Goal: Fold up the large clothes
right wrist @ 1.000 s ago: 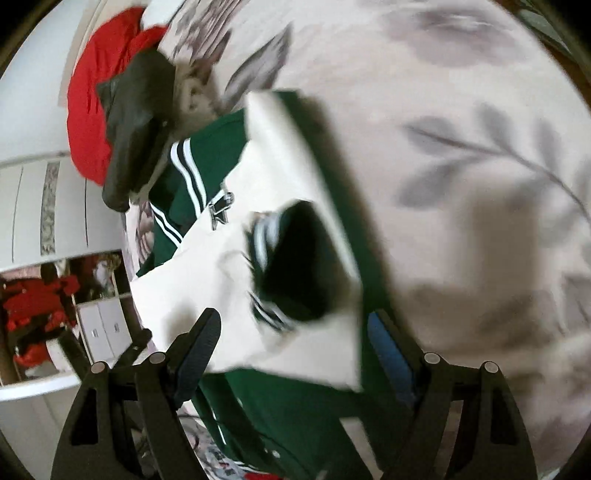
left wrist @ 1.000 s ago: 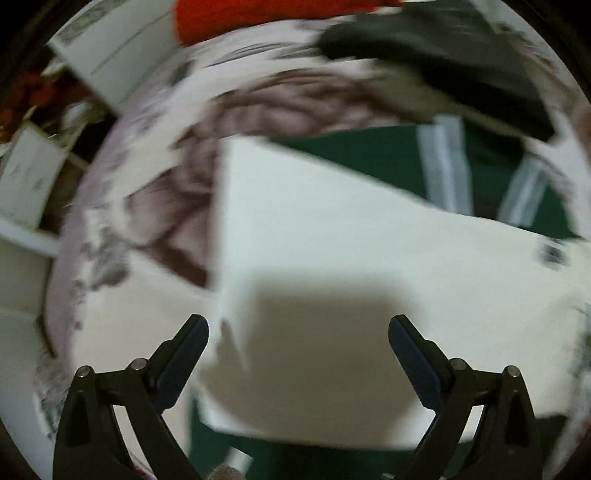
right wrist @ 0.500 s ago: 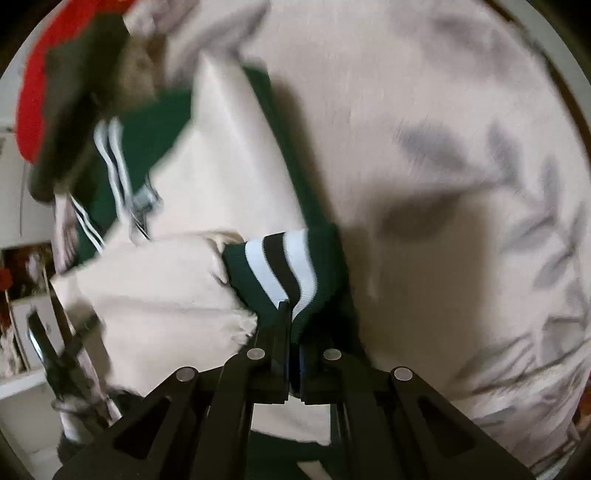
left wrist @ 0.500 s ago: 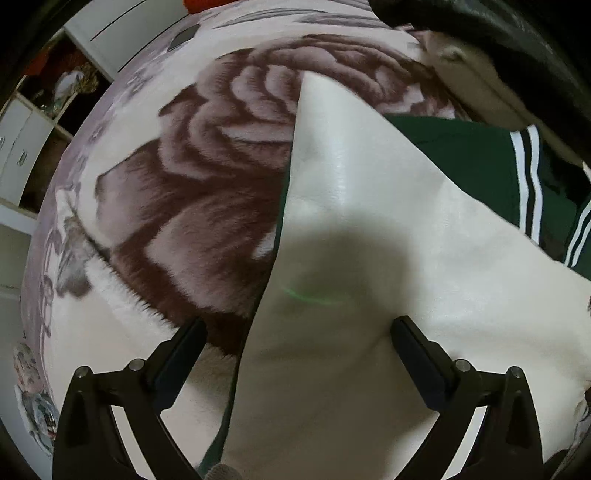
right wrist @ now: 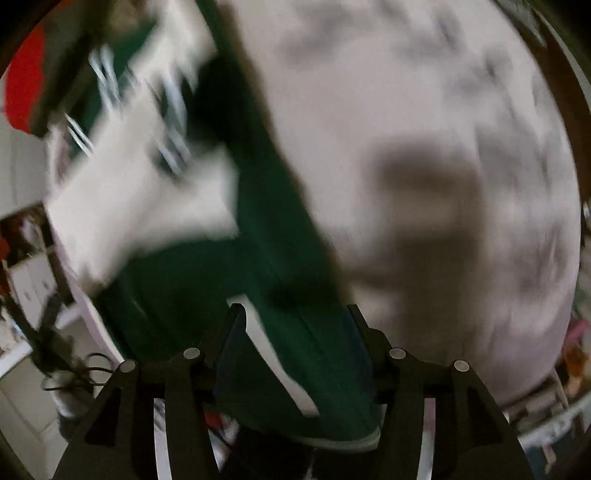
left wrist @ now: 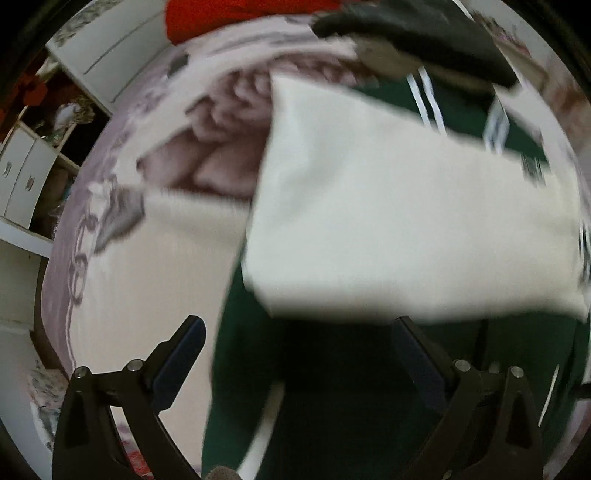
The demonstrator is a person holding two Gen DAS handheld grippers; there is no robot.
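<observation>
A green jacket with cream sleeves and white stripes lies on a floral blanket. In the left wrist view a cream sleeve [left wrist: 399, 229] is folded across the green body [left wrist: 332, 387]. My left gripper [left wrist: 295, 336] is open and empty above the green fabric near the sleeve's lower edge. In the right wrist view, which is blurred, my right gripper [right wrist: 295, 314] is open over the jacket's green hem [right wrist: 295, 369] with its white stripe. The cream sleeve [right wrist: 140, 192] lies at the upper left.
The pink-grey floral blanket [left wrist: 147, 258] [right wrist: 443, 166] covers the bed. A dark garment [left wrist: 413, 33] and a red one [left wrist: 236, 14] lie at the far end. White cabinets [left wrist: 22, 173] stand at the left beyond the bed's edge.
My right gripper has let go of the striped cuff, opened and moved down to the green hem. My left gripper, open throughout, has pulled back from the sleeve to the green body.
</observation>
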